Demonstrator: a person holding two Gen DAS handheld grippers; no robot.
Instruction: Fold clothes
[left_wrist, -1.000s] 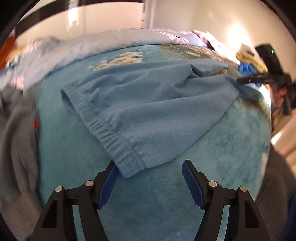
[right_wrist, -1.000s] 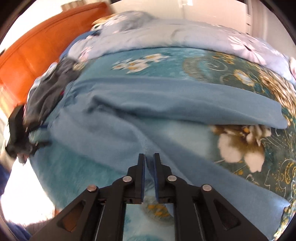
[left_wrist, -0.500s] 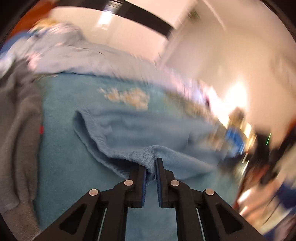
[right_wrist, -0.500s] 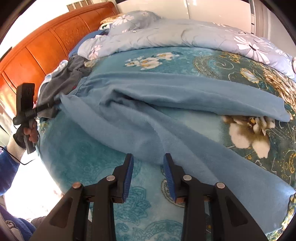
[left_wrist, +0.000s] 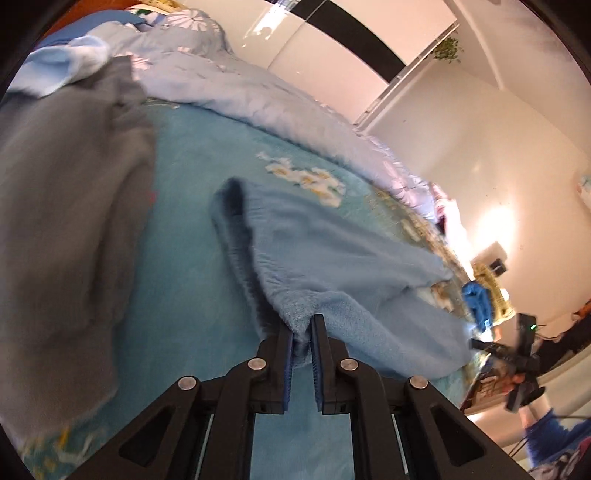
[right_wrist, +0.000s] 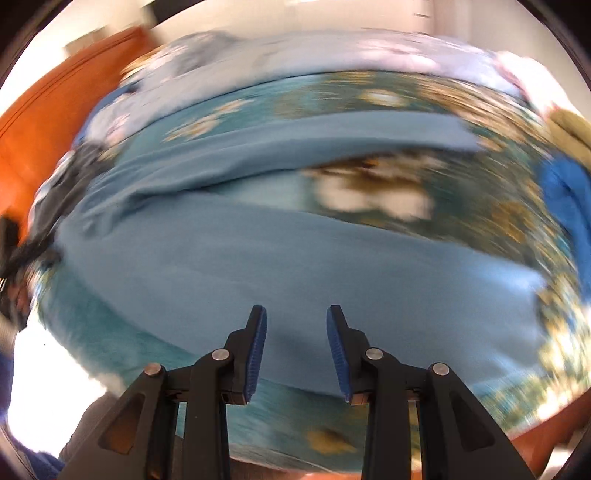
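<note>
Light blue fleece trousers lie spread across the teal flowered blanket of a bed. My left gripper is shut on the elastic waistband corner, which is lifted a little off the blanket. In the right wrist view the same trousers stretch wide in front of me, blurred by motion. My right gripper is open just above the near leg, with only cloth behind the gap. The right gripper also shows at the far right of the left wrist view.
A grey garment lies heaped at the left of the bed. A pale flowered duvet runs along the far side. An orange wooden headboard stands at the left. A bright blue cloth lies at the right edge.
My left gripper closed on the waistband corner and has lifted it. My right gripper let go of the trouser leg, opened wider and is moving fast to the right.
</note>
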